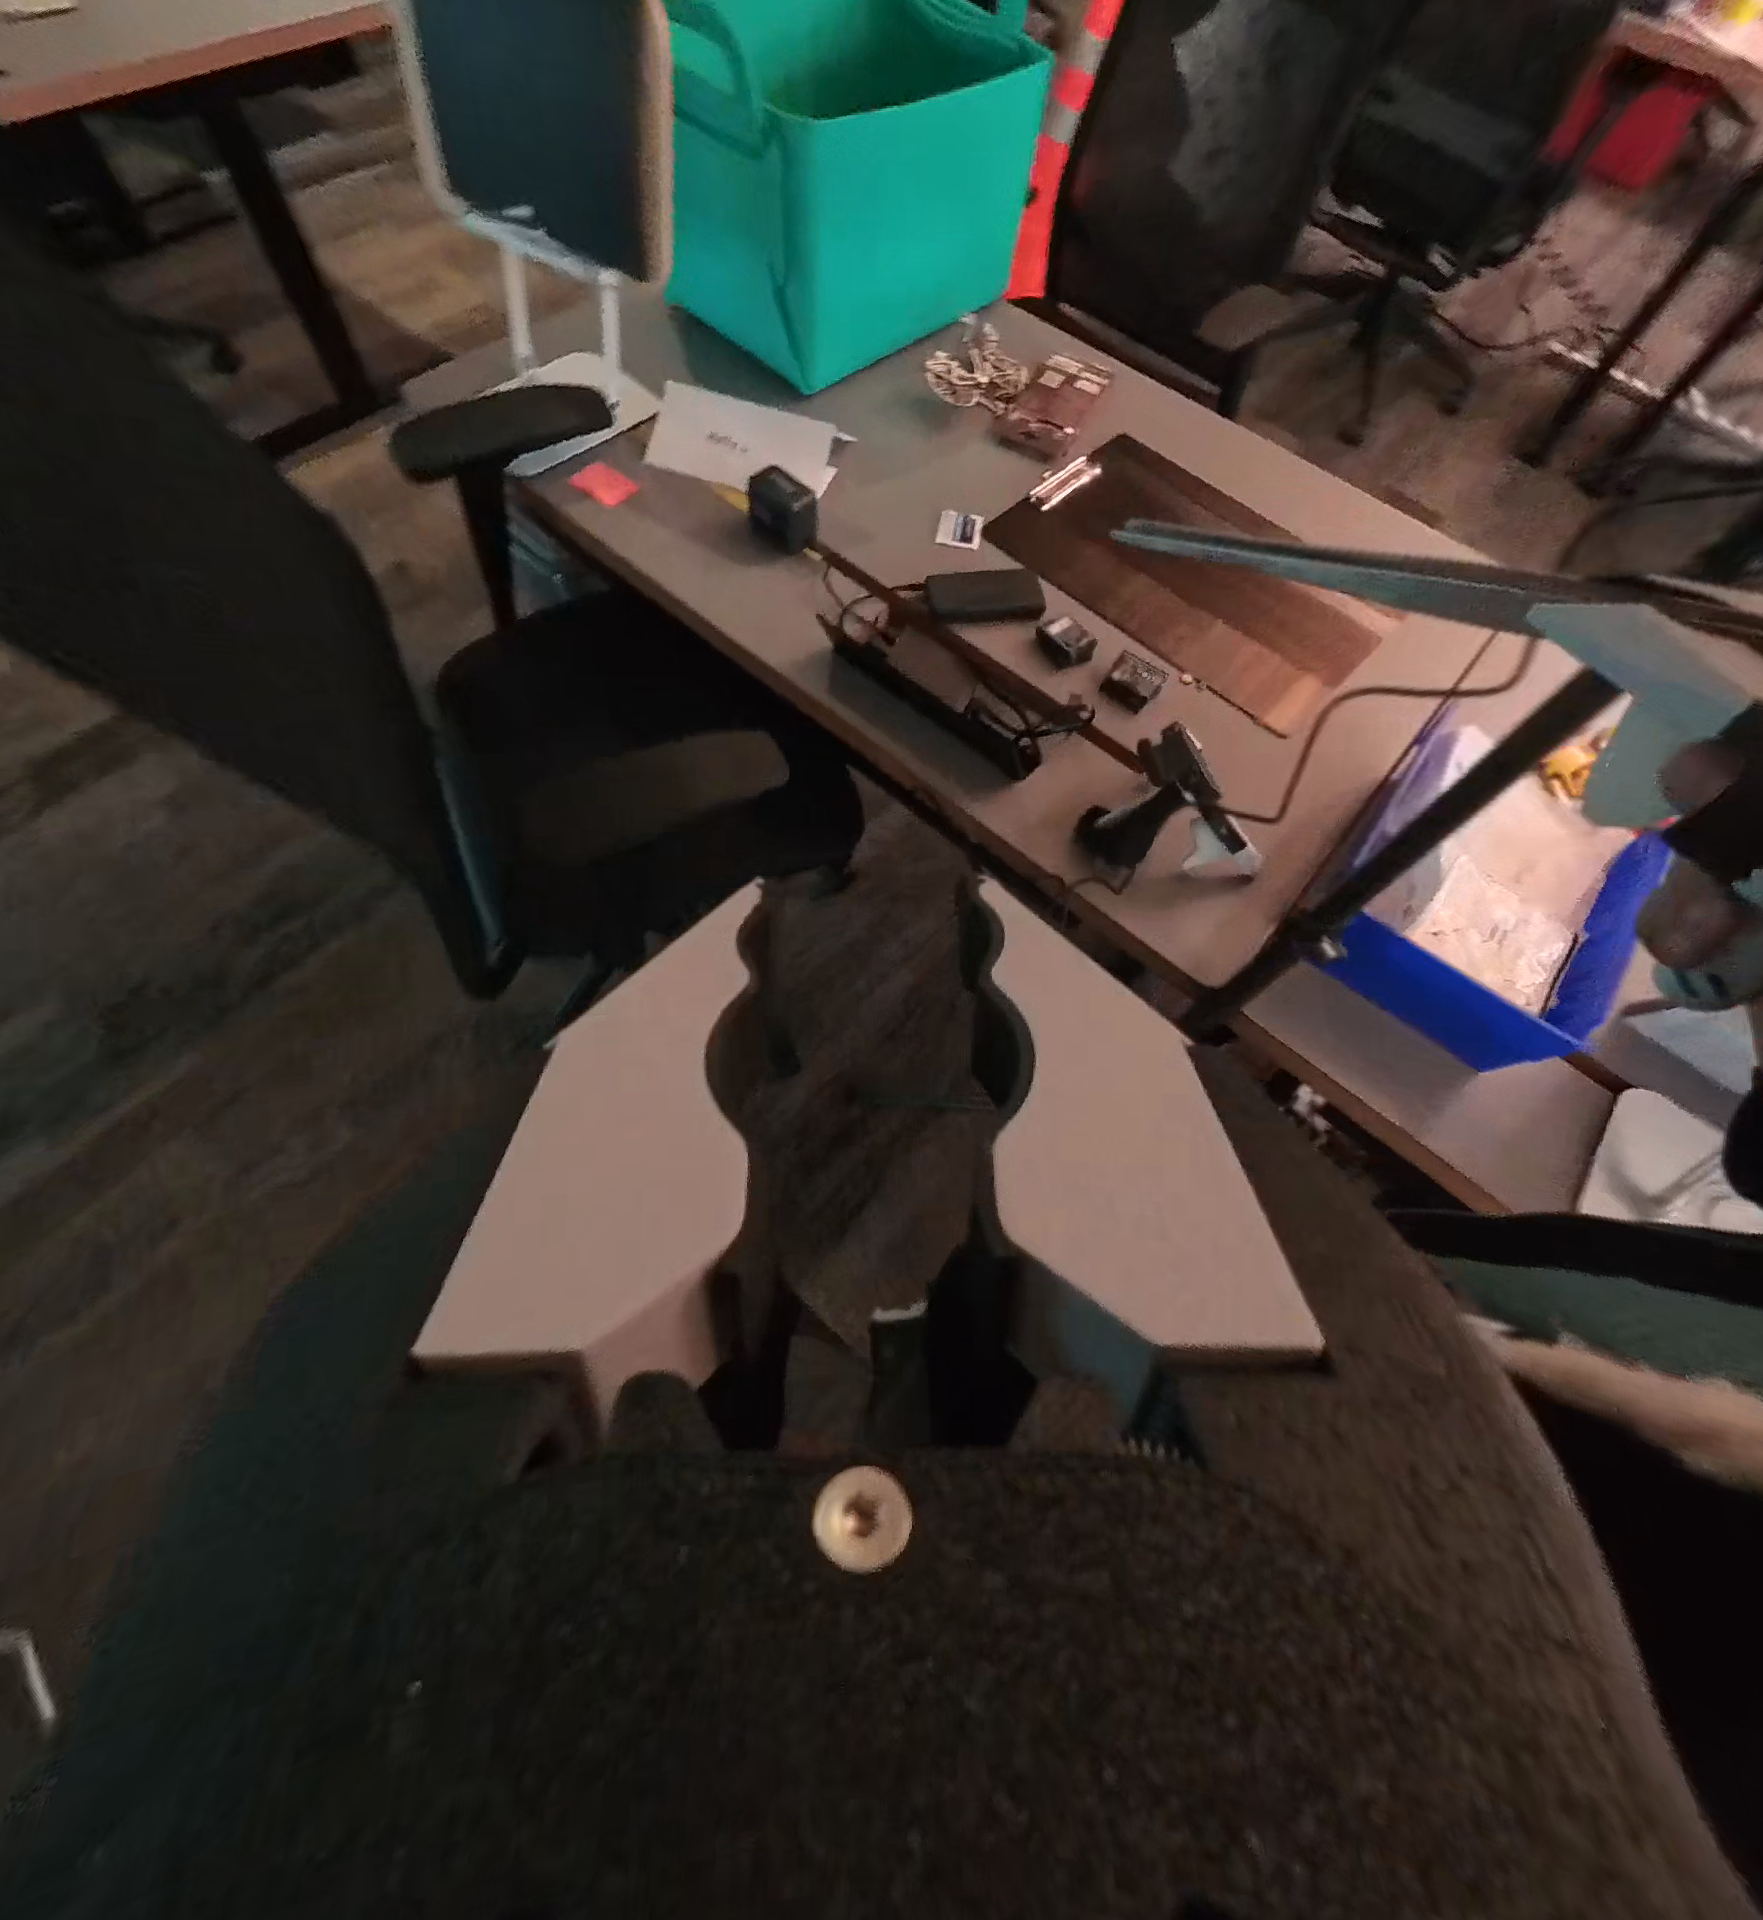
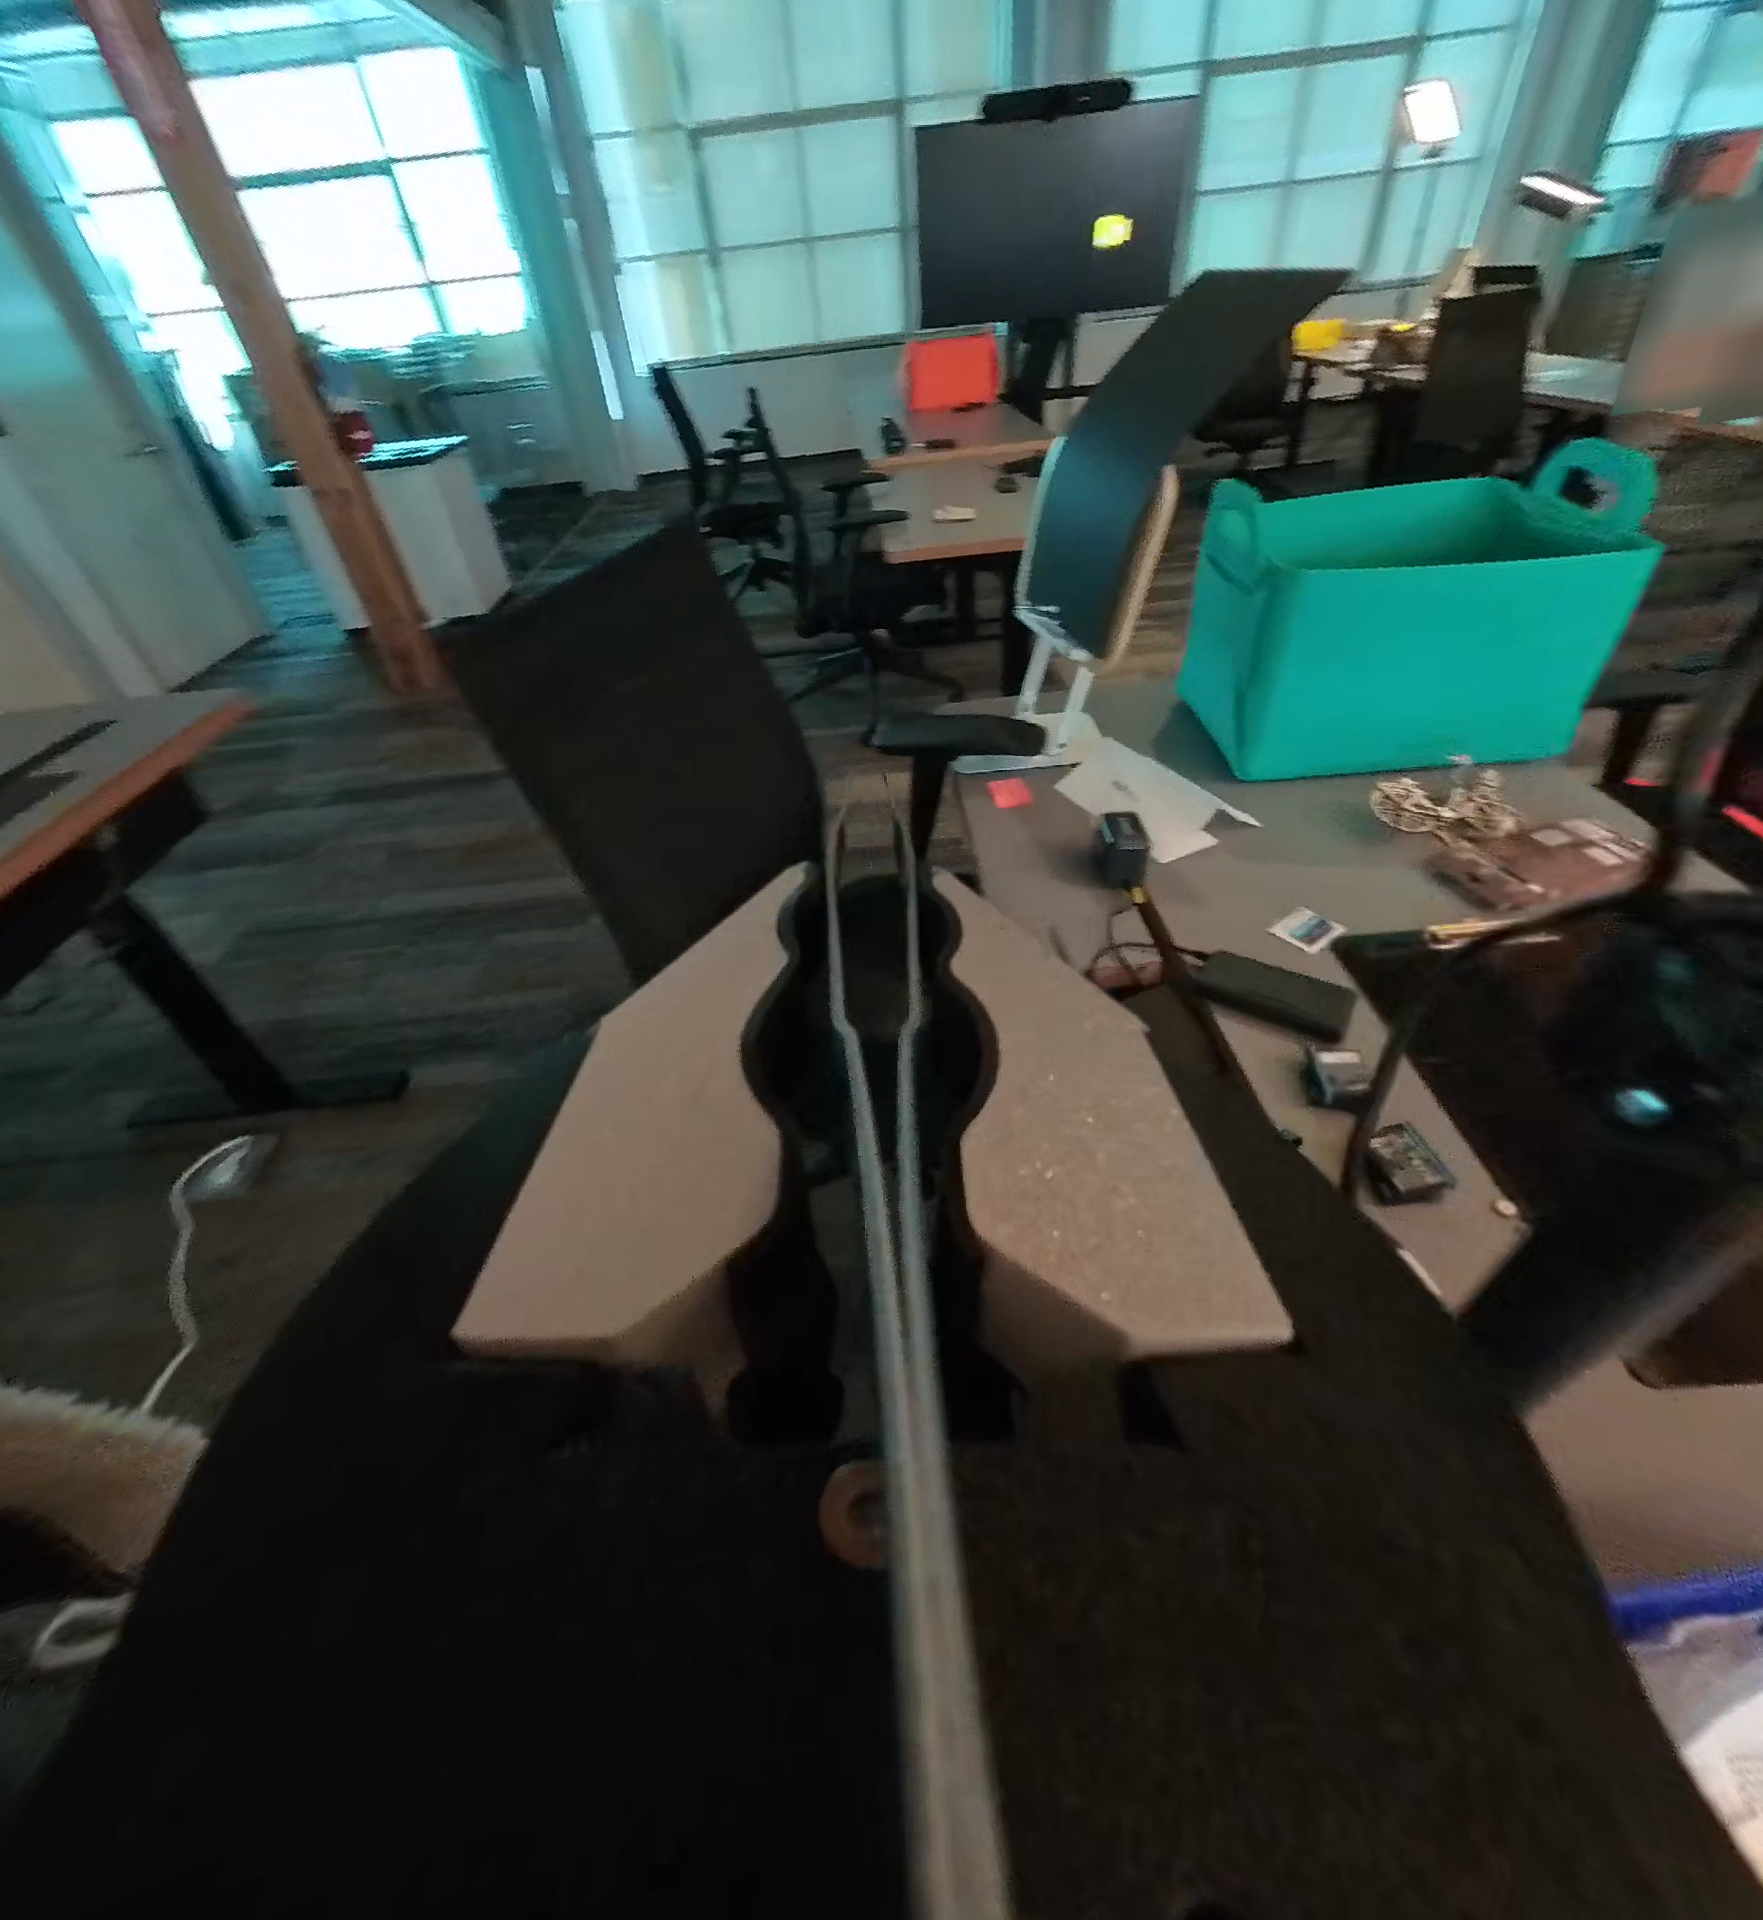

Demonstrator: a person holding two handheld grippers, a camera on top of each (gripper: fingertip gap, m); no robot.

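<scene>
One teal bin (image 1: 856, 197), one clipboard (image 1: 1199, 582).

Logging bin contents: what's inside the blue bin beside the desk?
The blue bin holds clear plastic bags, crumpled and shiny. What is in the bags, or under them, cannot be seen. A hand on the right gripper covers the bin's far end.

The left wrist view looks steeply down along its hand-held gripper (image 1: 866, 997), held above the floor (image 1: 129, 1091) just beside the counter (image 1: 1147, 904). The right wrist view faces nearly level across the room toward the windows (image 2: 357, 208), low beside the same counter. Both views share the green bin (image 1: 856, 197), the chair (image 1: 607, 790) and the counter clutter.
</scene>
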